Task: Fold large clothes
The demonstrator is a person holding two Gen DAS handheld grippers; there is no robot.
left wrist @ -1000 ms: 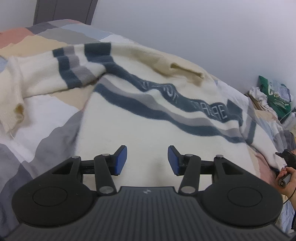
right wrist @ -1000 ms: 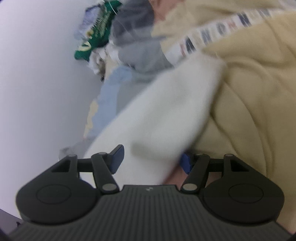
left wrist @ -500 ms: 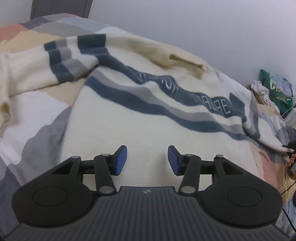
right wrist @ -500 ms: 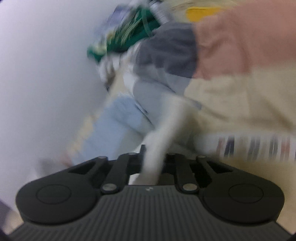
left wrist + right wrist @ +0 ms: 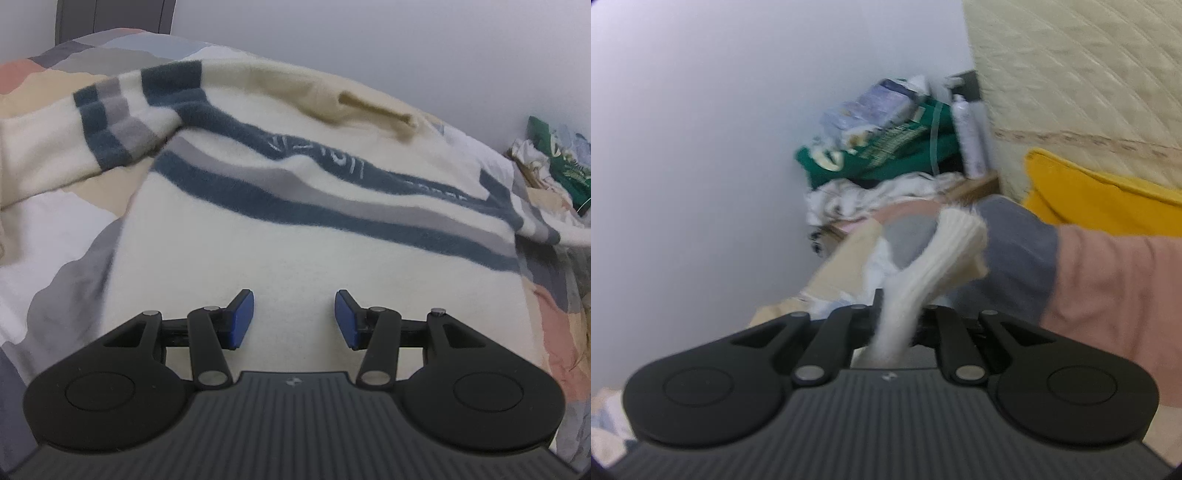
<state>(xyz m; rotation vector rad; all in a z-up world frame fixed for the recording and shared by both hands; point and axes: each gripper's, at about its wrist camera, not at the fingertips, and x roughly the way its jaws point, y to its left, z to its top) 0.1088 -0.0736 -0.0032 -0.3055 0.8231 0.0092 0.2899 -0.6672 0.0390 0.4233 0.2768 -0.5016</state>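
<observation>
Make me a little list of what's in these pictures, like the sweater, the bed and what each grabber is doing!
garment: cream sweater with blue and grey stripes, spread on the bed
bed cover: patchwork bedspread
left gripper: jaws open above the sweater body, holding nothing
right gripper: jaws shut on the ribbed cuff
beside bed: cluttered pile against the wall
pillow: yellow pillow

plain pale wall (image 5: 369, 44) behind bed with patchwork cover (image 5: 66, 206); clutter pile with green bag (image 5: 886, 147) against wall.
</observation>
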